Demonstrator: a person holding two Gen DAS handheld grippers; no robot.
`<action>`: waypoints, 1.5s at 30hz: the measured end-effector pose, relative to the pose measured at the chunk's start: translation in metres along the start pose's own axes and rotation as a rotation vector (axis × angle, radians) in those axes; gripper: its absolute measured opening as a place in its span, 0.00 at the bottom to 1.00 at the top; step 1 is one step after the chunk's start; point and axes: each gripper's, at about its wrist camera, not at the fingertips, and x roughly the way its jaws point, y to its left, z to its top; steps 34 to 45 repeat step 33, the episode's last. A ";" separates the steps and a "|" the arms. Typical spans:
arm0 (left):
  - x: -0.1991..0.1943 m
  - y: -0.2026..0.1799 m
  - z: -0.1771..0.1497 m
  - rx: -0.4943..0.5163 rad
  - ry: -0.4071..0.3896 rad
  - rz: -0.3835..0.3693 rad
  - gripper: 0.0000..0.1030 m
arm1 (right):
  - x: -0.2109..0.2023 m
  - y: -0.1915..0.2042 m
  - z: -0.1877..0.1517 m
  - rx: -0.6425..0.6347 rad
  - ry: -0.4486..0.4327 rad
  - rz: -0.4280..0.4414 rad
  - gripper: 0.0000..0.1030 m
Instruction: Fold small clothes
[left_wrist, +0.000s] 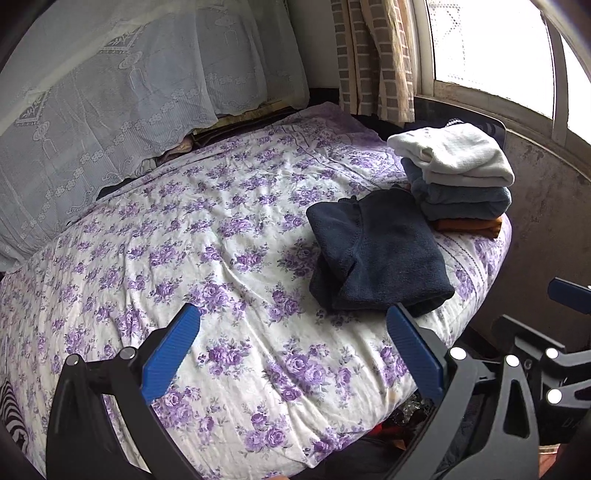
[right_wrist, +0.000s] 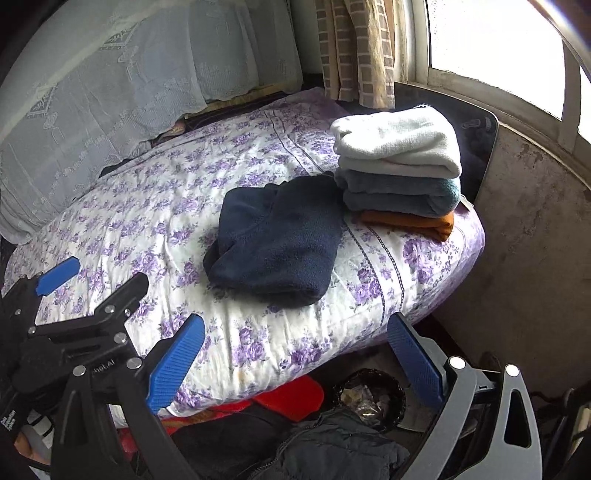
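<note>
Both grippers — left (left_wrist: 293, 347), right (right_wrist: 295, 350) — jaws wide, empty; folded navy garment (right_wrist: 275, 243) on bed (right_wrist: 122, 229).

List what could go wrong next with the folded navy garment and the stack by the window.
1. The navy fleece is bulky and loosely folded; lifting it by one edge may undo the fold.
2. The stack, with the white sweater on top, sits at the bed's corner; adding the fleece carelessly might topple it off.
3. Both tools, left and right, hang open and close together, so they may collide.
</note>
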 end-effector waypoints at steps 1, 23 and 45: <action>0.000 0.001 0.000 -0.007 0.004 -0.002 0.96 | 0.001 0.001 -0.001 0.000 0.015 0.007 0.97; -0.001 0.002 -0.003 0.003 -0.004 -0.002 0.96 | 0.000 0.010 -0.006 -0.025 0.016 0.030 0.97; 0.004 0.001 -0.004 -0.015 0.033 -0.025 0.96 | 0.003 0.007 -0.005 -0.028 0.014 0.027 0.97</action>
